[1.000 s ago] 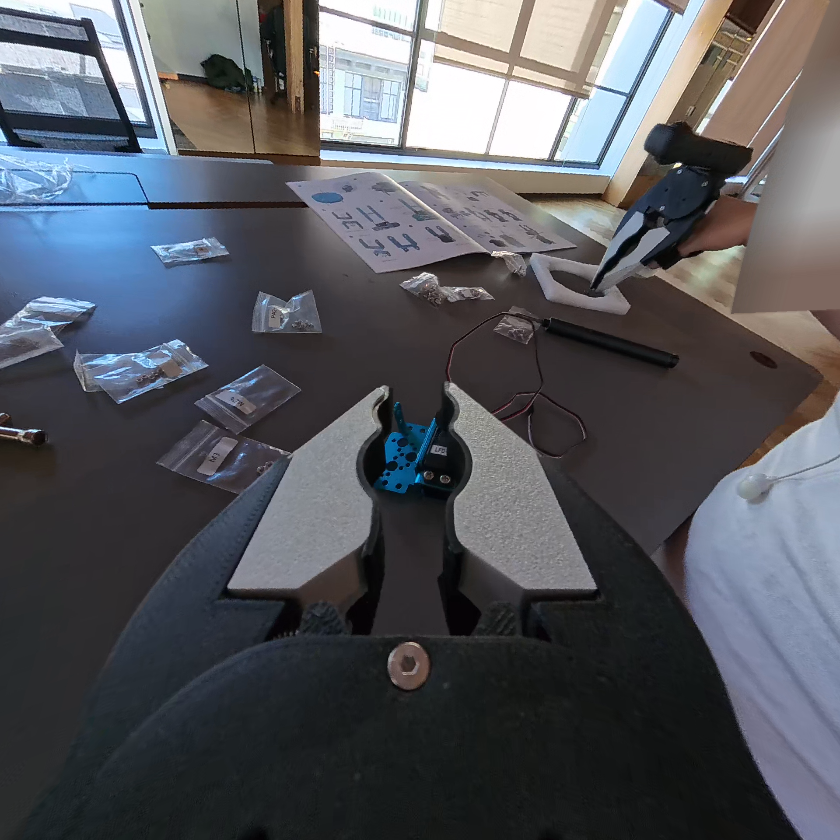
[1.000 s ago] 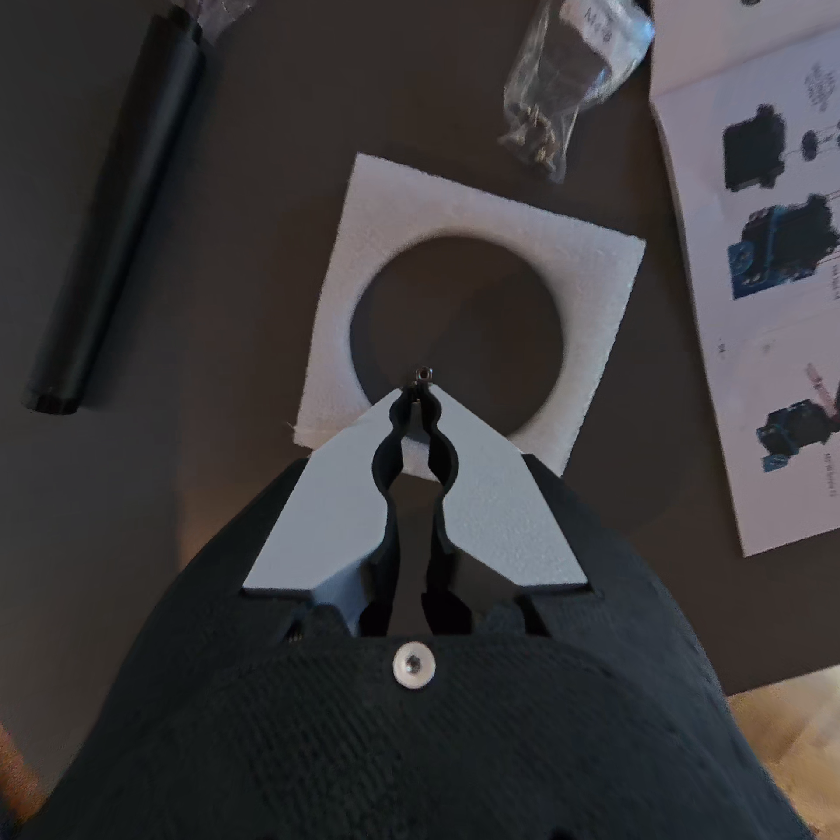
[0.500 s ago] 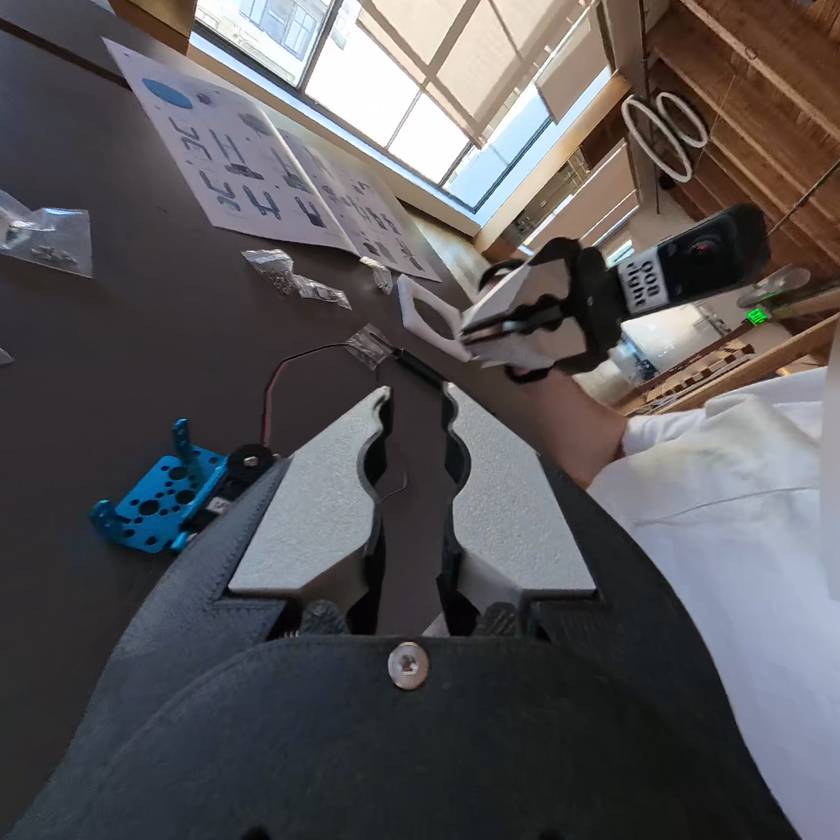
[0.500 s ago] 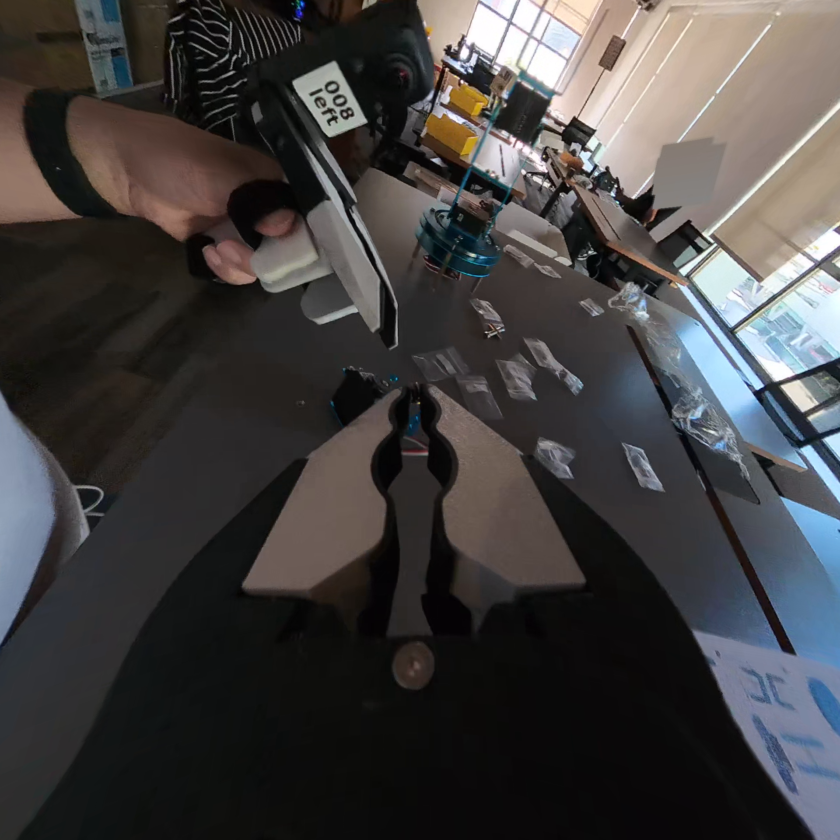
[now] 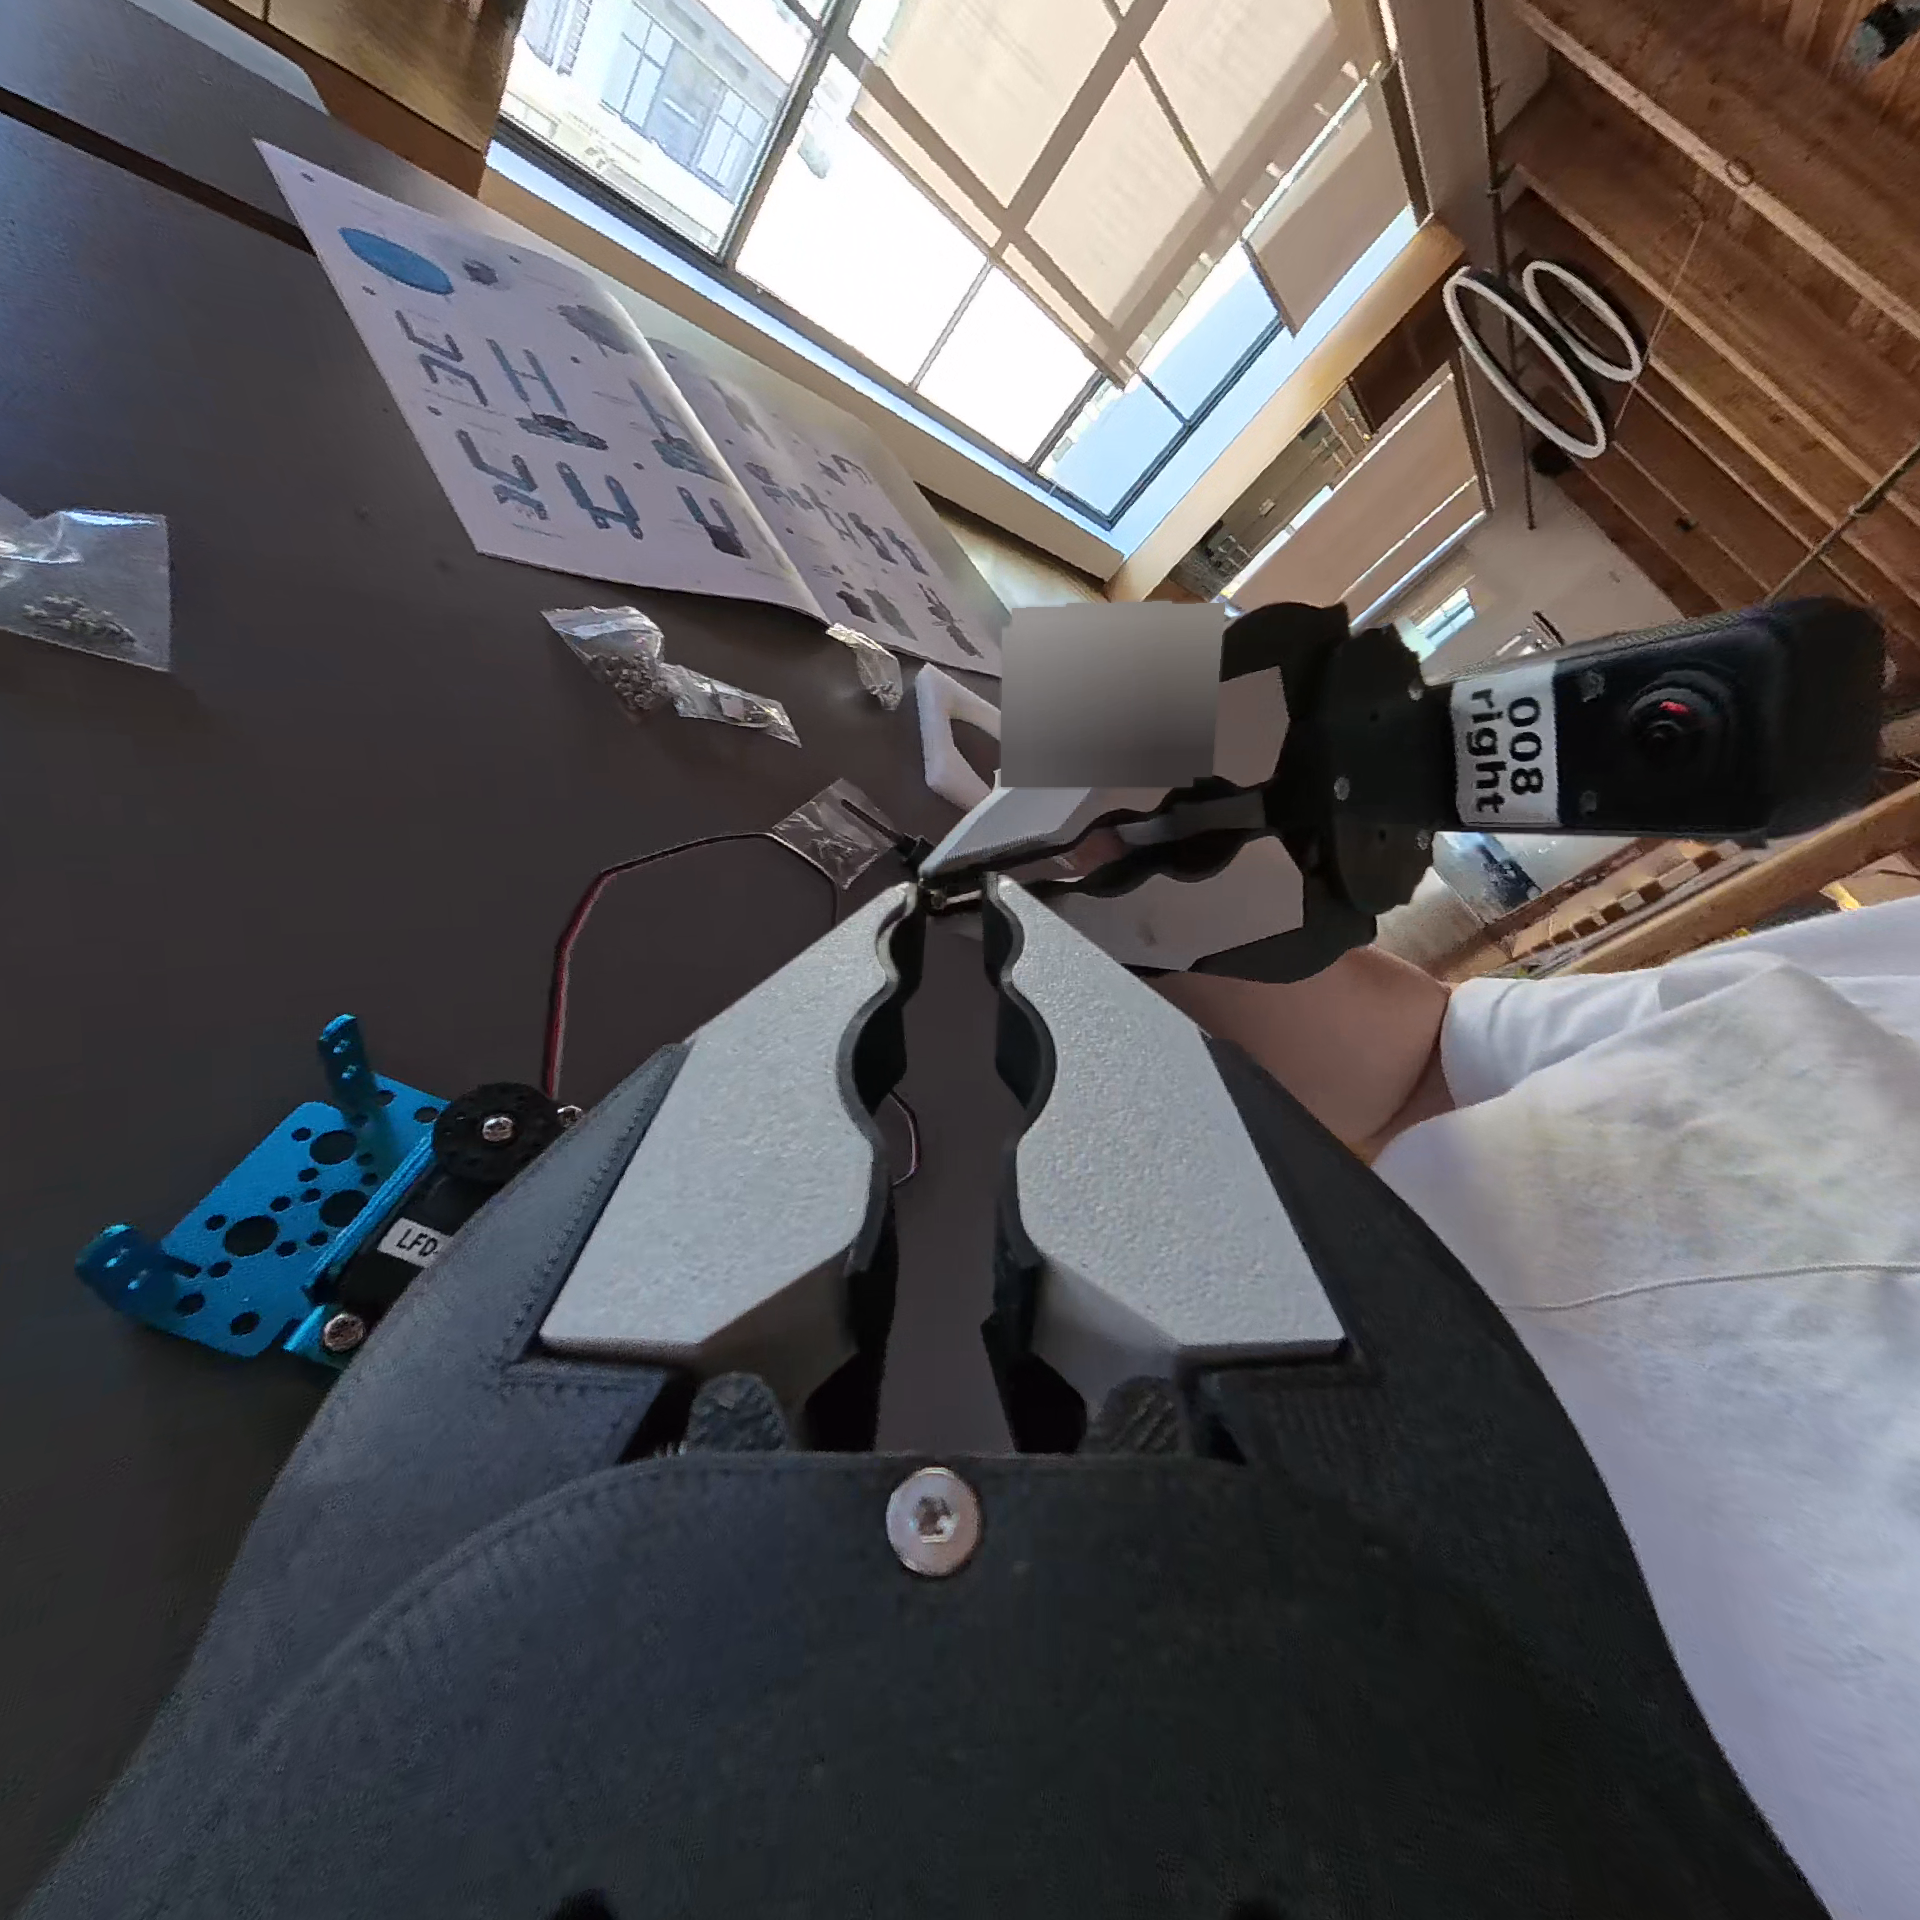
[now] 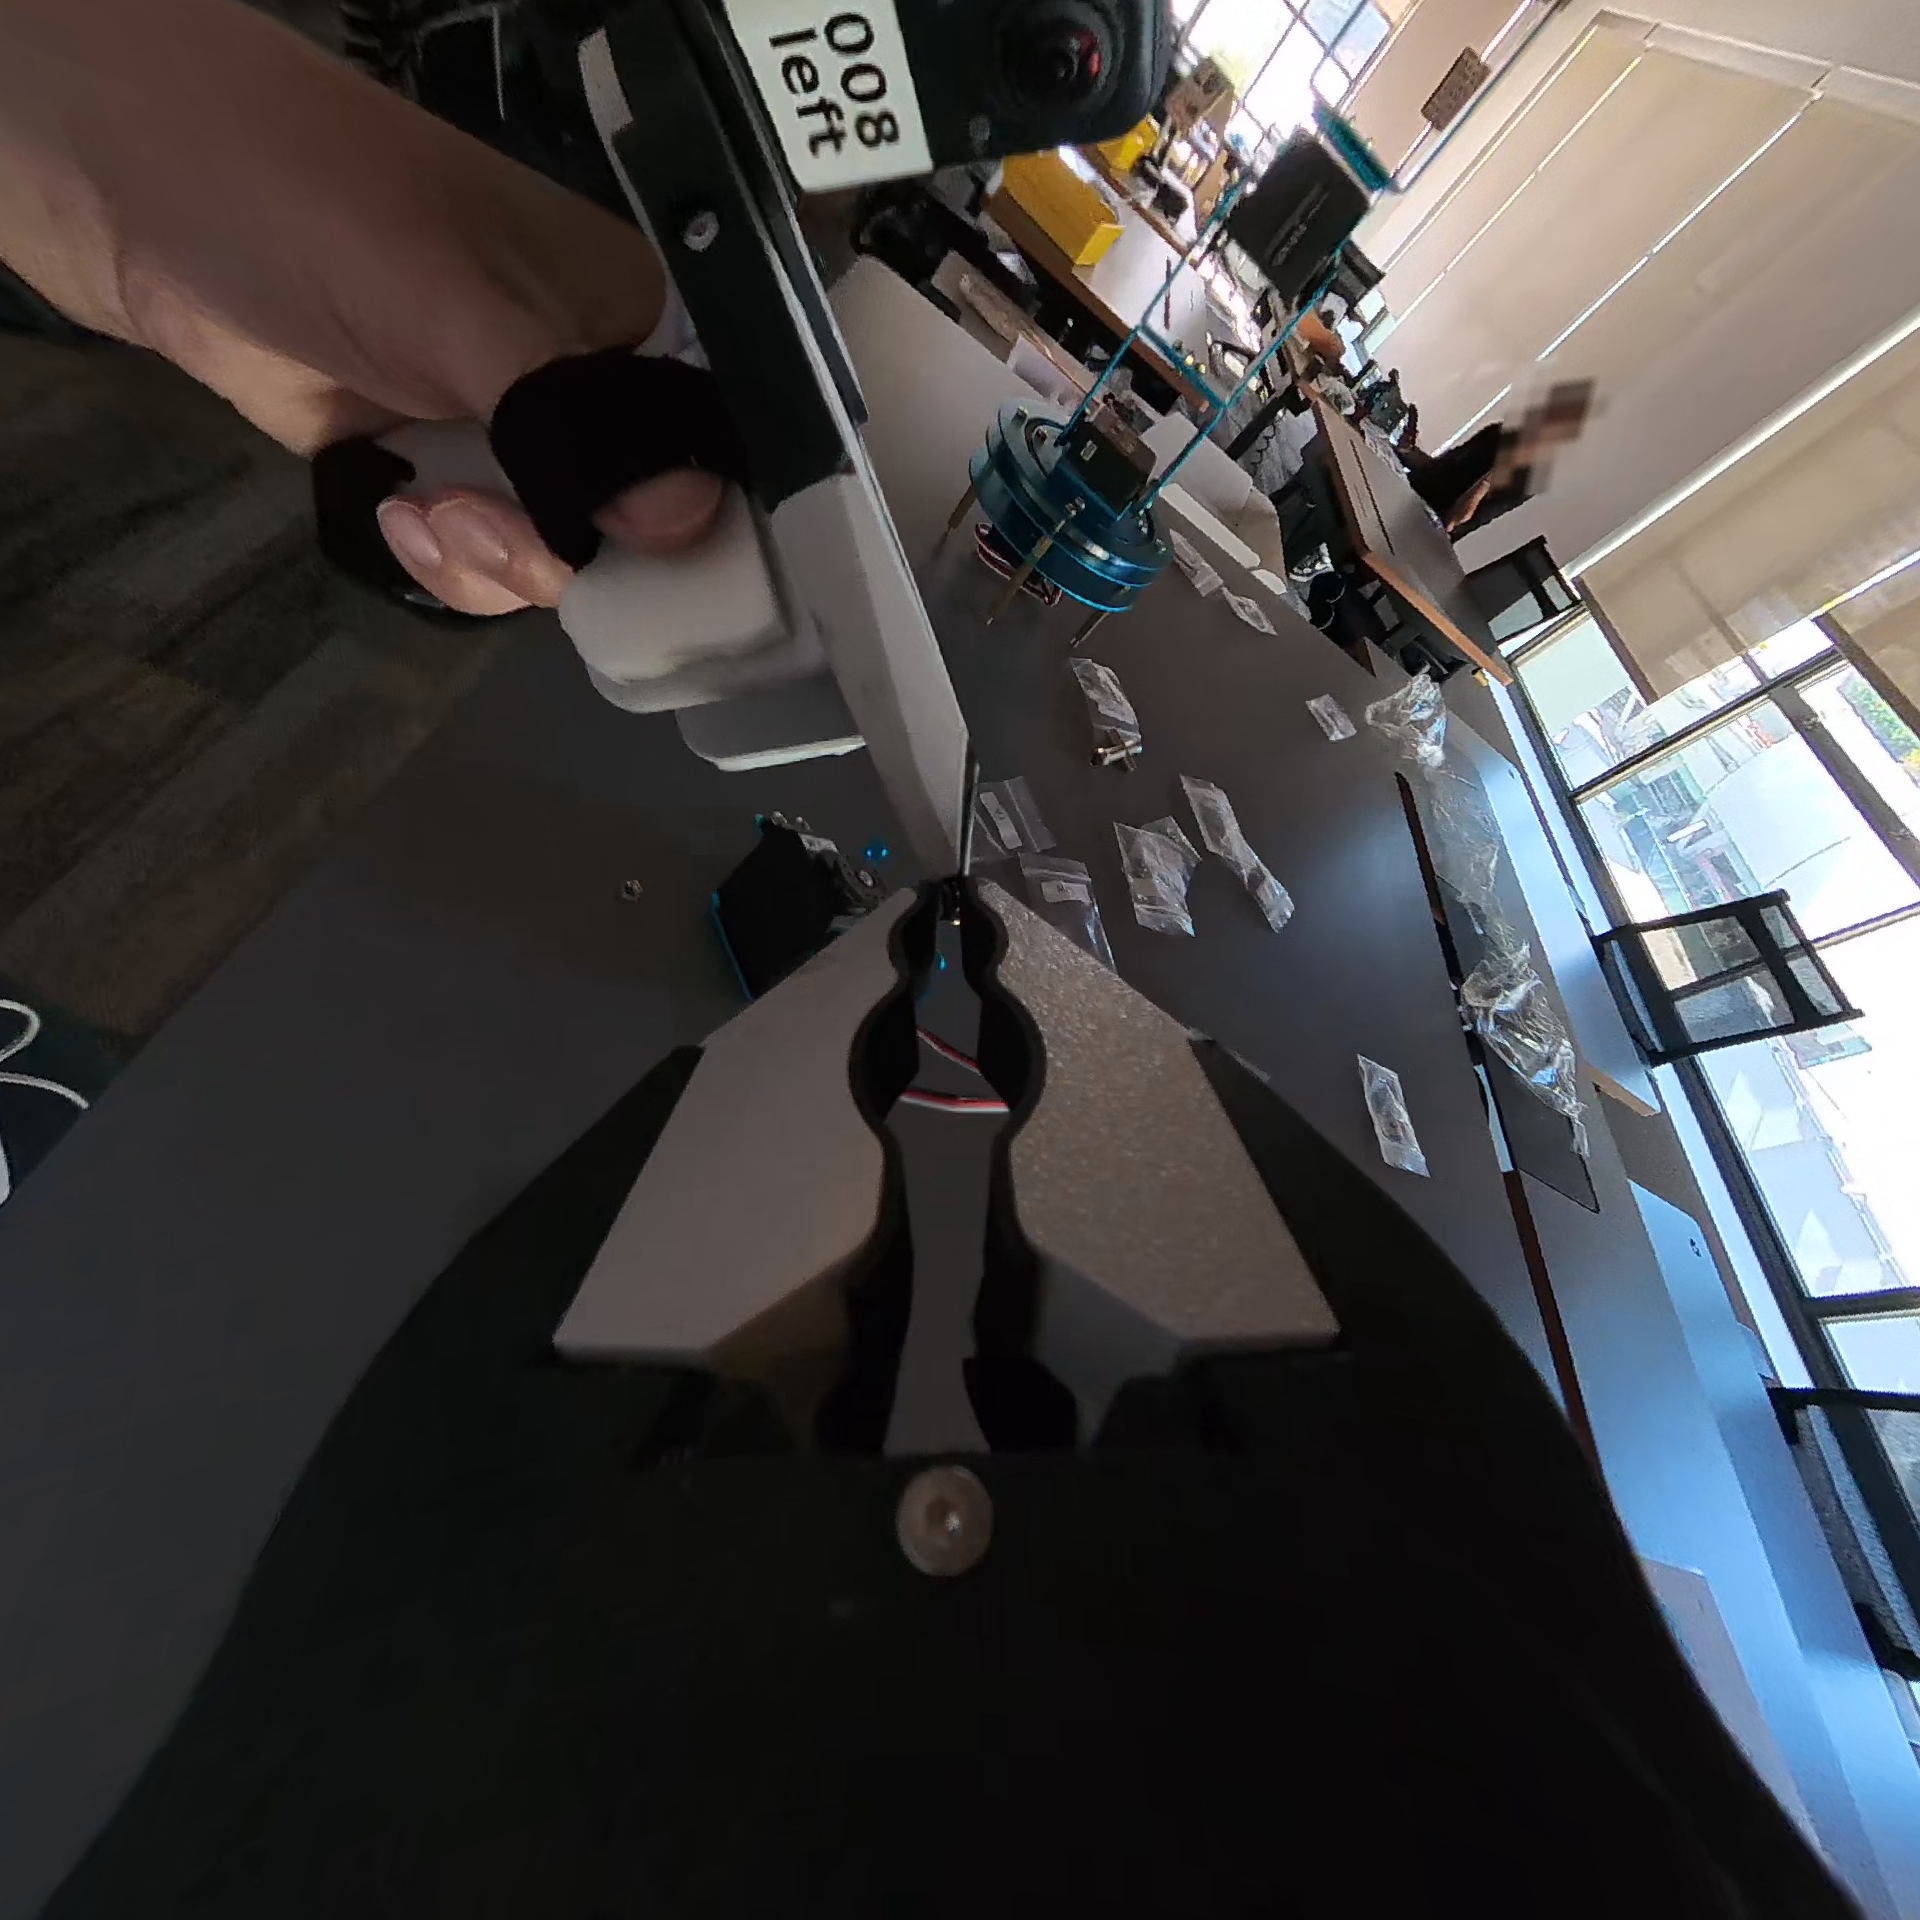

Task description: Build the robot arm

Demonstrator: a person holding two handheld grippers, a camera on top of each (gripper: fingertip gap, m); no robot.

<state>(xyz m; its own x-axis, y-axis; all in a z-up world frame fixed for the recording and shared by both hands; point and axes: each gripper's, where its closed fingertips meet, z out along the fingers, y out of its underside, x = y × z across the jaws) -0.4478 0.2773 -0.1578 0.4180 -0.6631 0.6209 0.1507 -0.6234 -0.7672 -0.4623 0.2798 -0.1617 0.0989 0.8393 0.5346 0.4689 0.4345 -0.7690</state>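
The dark table (image 5: 312, 831) bore everything, and the blue bracket with its black servo (image 5: 312, 1226) serves here as the landmark; an open instruction booklet (image 5: 582, 447) lay well beyond the bracket toward the windows; a blue round base with thin rods (image 6: 1070, 520) stood farther along the table from the bracket, seen in the right wrist view; a white foam frame (image 5: 951, 727) lay beyond the bracket, near the booklet's corner; clear bags of small hardware (image 6: 1153, 873) were scattered past the bracket; a red and black wire (image 5: 644, 873) ran from the servo across the table. The left gripper (image 5: 951, 894) was raised above the table to the right of the bracket, its jaws a little apart at the tips and holding nothing; the right gripper (image 6: 948, 896) met it tip to tip, its jaws pinched on a tiny dark screw (image 6: 950, 902), which sat at the left gripper's fingertips, above and to the right of the bracket; whether the left fingertips touched the screw could not be told.
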